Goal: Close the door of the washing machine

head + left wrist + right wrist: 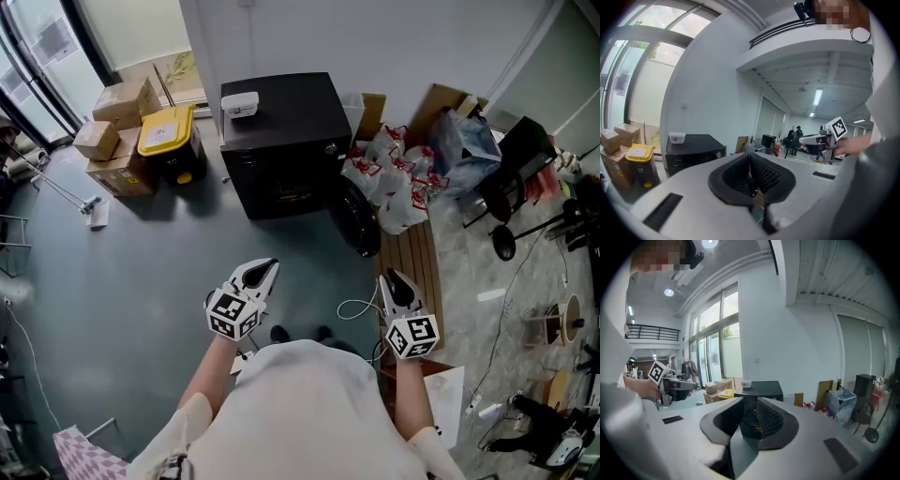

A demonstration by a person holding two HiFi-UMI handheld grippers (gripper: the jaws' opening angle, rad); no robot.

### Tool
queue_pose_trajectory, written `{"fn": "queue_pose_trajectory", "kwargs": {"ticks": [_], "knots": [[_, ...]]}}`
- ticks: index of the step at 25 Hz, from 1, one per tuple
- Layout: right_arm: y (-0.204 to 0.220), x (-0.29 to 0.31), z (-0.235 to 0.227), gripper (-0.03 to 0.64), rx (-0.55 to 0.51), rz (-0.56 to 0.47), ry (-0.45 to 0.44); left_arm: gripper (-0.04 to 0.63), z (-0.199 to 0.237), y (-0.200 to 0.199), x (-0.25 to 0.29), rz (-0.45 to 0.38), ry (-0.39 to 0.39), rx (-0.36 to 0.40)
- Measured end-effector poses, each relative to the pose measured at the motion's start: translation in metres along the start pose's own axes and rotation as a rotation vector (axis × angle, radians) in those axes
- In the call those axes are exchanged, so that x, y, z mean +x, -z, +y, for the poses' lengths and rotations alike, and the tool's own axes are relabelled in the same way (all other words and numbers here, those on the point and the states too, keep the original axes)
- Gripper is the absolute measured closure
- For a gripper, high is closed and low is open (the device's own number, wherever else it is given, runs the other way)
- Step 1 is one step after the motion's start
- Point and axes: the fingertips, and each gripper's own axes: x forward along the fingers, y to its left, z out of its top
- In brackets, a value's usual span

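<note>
The black washing machine (281, 141) stands against the far wall with a small white box (241, 103) on top. Its round dark door (357, 221) hangs open, swung out at the machine's front right corner. Both grippers hover well short of the machine, above the grey floor. My left gripper (265, 273) points at the machine's front; its pads meet with nothing between them (750, 159). My right gripper (394, 283) sits below the open door, jaws slightly apart and empty (751, 401). Through that narrow gap the machine (759, 389) shows.
Cardboard boxes (117, 131) and a yellow-lidded bin (169, 141) sit left of the machine. White and red bags (394, 178) crowd its right side by a slatted wooden bench (419, 262). A black chair (511, 178) stands further right. A white cable (361, 305) lies on the floor.
</note>
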Motion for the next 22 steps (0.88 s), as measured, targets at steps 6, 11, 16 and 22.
{"fn": "queue_pose_trajectory", "kwargs": {"ticks": [6,11,16,22], "knots": [[0.007,0.008,0.020,0.483,0.006,0.005,0.014,0.583,0.012,0.009,-0.014,0.012,0.018,0.006],[0.013,0.010,0.031,0.483,0.024,0.006,0.026,0.583,0.022,0.015,-0.023,0.023,0.027,0.007],[0.017,0.013,0.033,0.483,0.036,0.017,0.046,0.583,0.029,0.020,-0.022,0.041,0.039,0.007],[0.027,0.022,0.019,0.483,0.056,0.045,0.059,0.583,0.037,0.024,-0.005,0.056,0.042,-0.009]]}}
